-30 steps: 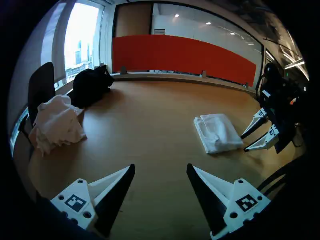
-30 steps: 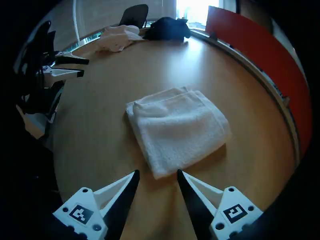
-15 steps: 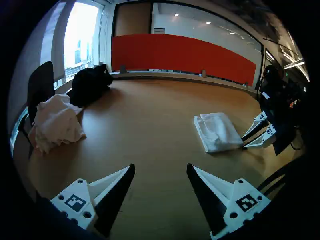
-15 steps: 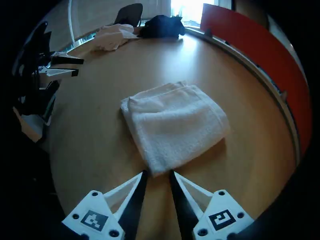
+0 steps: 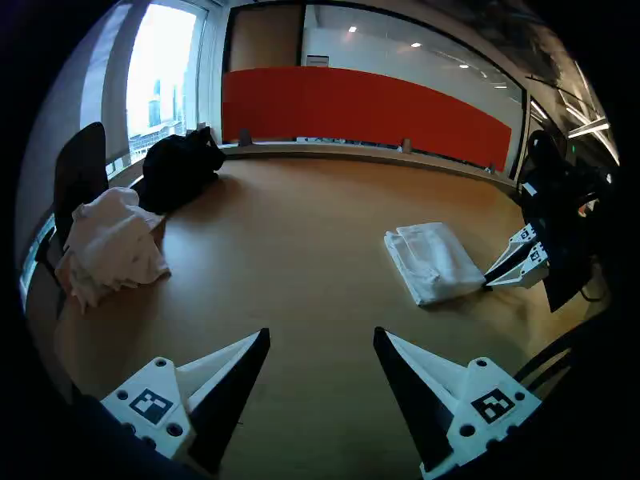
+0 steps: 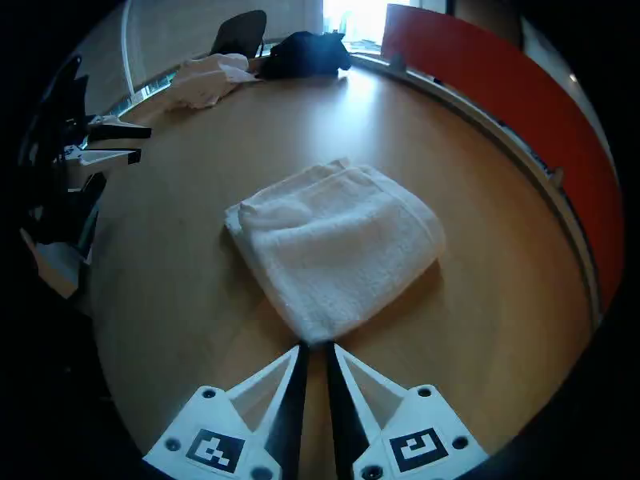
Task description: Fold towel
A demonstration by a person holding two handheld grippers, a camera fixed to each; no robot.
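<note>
White terry towel (image 6: 340,240) lies folded compactly on the wooden bench (image 6: 480,320); our right claw (image 6: 316,347) pinches its near corner, left claw (image 5: 320,334) spread, well apart from it. We judge little remains.

Wooden table (image 5: 304,224) across the middle of the left gripper view. Black bag (image 5: 178,166) at upper left, crumpled white cloth heap (image 5: 108,244) at mid left, dark chair (image 5: 80,172) behind it. Red panel (image 5: 360,104) along the top, window (image 5: 160,80) upper left

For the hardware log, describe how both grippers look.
Left gripper and right gripper match: white plastic bodies, pointed triangular fingers with black inner faces, a square black-and-white marker and small screw holes on each finger.
</note>
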